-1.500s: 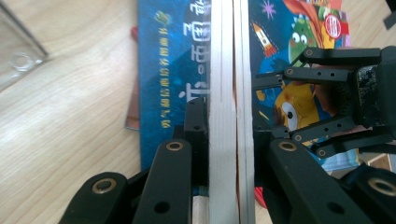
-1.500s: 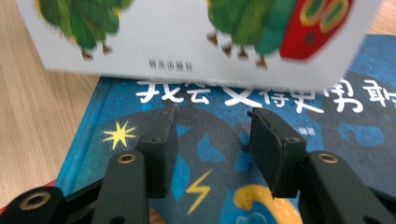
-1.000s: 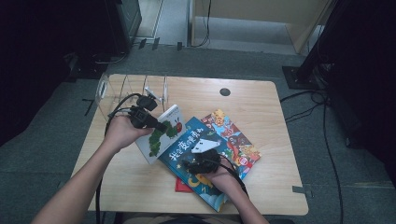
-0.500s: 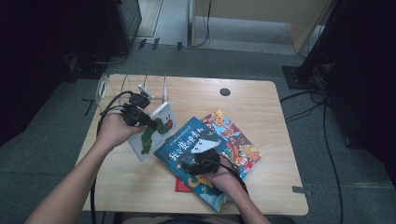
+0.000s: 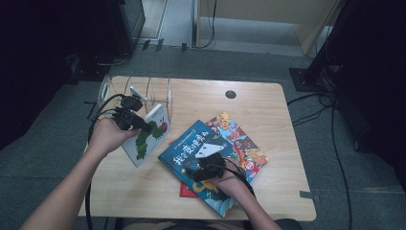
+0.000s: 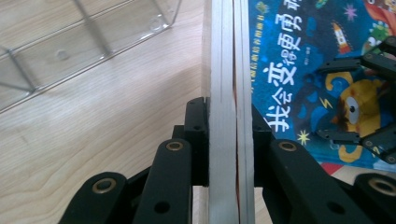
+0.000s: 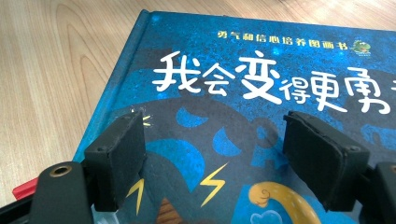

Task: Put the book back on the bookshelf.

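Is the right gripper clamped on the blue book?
No. In the right gripper view the right gripper has its jaws spread apart above the blue book, gripping nothing.

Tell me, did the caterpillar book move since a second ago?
Yes. The caterpillar book, clamped in the left gripper, went left, away from the blue book and nearer the clear rack.

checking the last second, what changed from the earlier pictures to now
The left gripper, clamped on the white caterpillar book, carried it left toward the clear rack. The right gripper has just been opening its jaws over the blue book, nothing between them. The stack stayed put.
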